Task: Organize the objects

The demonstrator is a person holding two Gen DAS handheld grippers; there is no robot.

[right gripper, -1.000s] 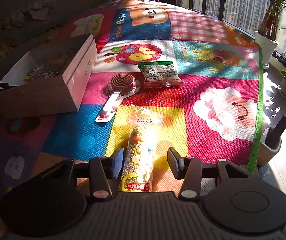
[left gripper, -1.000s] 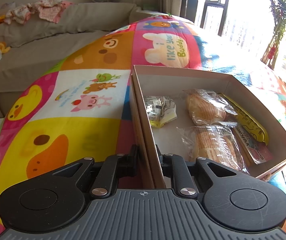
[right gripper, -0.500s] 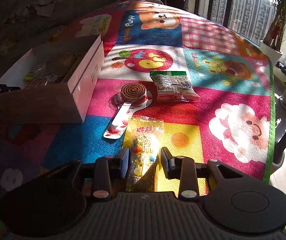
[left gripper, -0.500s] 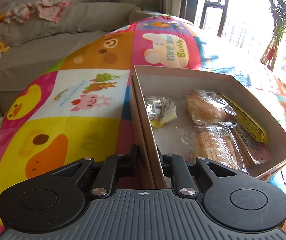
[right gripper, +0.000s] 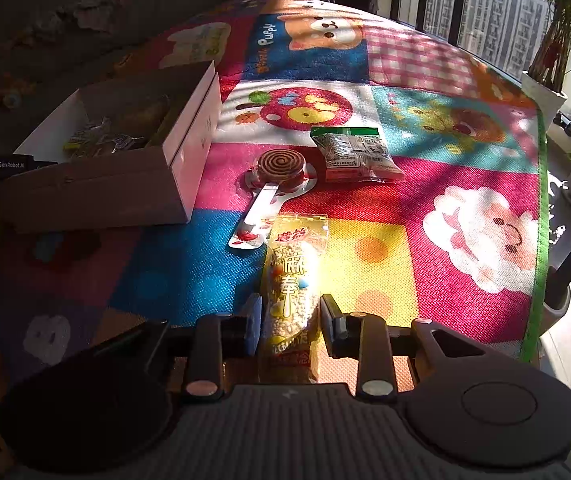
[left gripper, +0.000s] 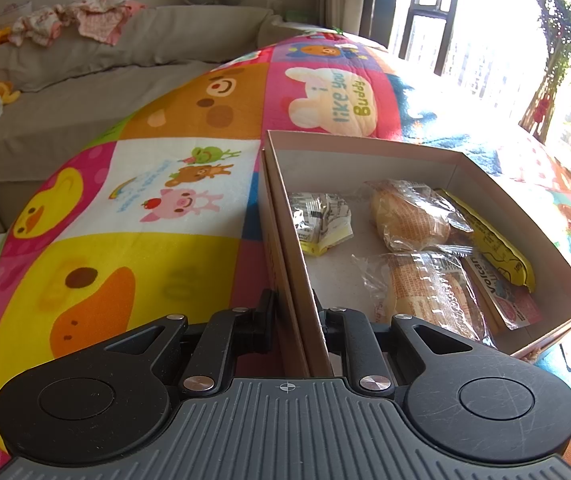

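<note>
An open cardboard box [left gripper: 521, 216] sits on the colourful play mat and holds several wrapped snacks, among them a wrapped bun [left gripper: 409, 216] and a yellow packet [left gripper: 493, 248]. My left gripper [left gripper: 291, 312] is shut on the box's near left wall [left gripper: 285, 220]. My right gripper [right gripper: 291, 318] is shut on a long clear snack bag [right gripper: 295, 264] and holds it lifted off the mat. The box also shows in the right wrist view [right gripper: 97, 196], to the left. A spiral lollipop [right gripper: 273, 184] and a green-topped snack pack [right gripper: 355, 154] lie on the mat ahead.
A grey sofa [left gripper: 97, 60] with clothes and toys runs behind the mat. Windows and potted plants [right gripper: 553, 64] stand at the right. The mat's green edge [right gripper: 539, 216] drops to the floor on the right.
My right gripper closed on the long snack bag and lifted it off the mat. The left gripper kept its hold on the box wall and stayed put.
</note>
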